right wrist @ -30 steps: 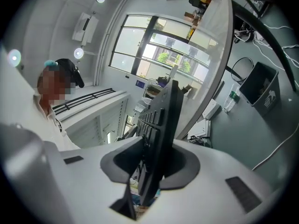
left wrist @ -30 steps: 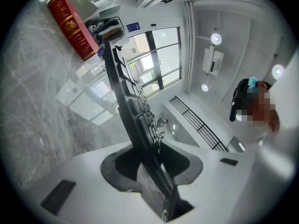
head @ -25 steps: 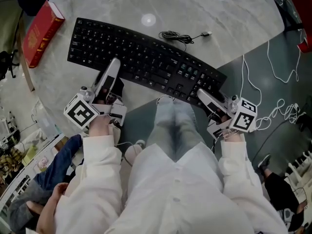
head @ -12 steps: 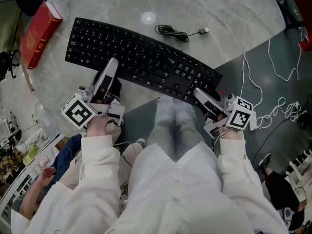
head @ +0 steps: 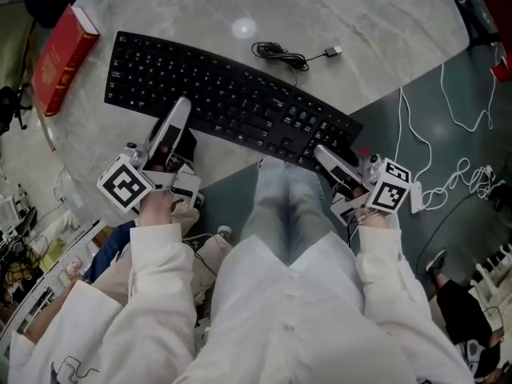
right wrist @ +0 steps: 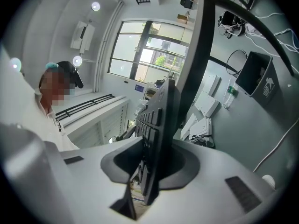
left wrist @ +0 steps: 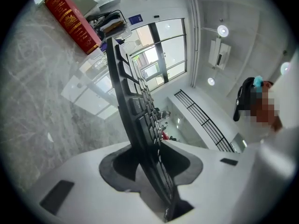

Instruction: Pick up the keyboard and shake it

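A black keyboard (head: 232, 98) hangs a little above the grey marble table (head: 184, 14), slanting from upper left to lower right in the head view. My left gripper (head: 178, 118) is shut on its near edge towards the left end. My right gripper (head: 330, 160) is shut on its near edge at the right end. In the left gripper view the keyboard (left wrist: 140, 120) runs edge-on between the jaws of the left gripper (left wrist: 152, 157). The right gripper view shows the keyboard (right wrist: 161, 125) clamped edge-on in the right gripper (right wrist: 152, 160). Its coiled cable (head: 284, 54) lies behind it on the table.
A red book (head: 60, 58) lies at the table's left edge; the same red book (left wrist: 70, 20) shows in the left gripper view. White cables (head: 448, 110) trail over the grey floor on the right. The person's legs (head: 280, 206) sit under the table's near edge.
The keyboard has shifted slightly up and to the left in the head view, with both grippers moving along with it. The cable has drifted the same way.
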Tool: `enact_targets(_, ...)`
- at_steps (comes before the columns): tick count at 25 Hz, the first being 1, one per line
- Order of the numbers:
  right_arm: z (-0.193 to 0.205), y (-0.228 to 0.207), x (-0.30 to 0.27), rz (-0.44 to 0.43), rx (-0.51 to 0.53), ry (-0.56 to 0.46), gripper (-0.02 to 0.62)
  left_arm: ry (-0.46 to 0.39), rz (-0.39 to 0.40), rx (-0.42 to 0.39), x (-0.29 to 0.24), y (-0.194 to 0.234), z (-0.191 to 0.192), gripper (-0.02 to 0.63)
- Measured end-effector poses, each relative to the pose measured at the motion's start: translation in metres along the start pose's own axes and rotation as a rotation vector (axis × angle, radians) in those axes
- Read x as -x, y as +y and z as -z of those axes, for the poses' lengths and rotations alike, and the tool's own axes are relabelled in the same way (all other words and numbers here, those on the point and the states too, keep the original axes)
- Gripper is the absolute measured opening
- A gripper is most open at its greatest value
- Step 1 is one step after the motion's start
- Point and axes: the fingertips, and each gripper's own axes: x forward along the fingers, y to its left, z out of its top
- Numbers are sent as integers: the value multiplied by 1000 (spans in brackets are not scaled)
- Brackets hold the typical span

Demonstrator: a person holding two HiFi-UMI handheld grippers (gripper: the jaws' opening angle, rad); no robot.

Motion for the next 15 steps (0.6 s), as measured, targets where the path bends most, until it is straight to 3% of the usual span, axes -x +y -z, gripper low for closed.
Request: enact_targets(15,0,0,0,-11,-31,-10,103,23,-20,53,-2,1,0,133)
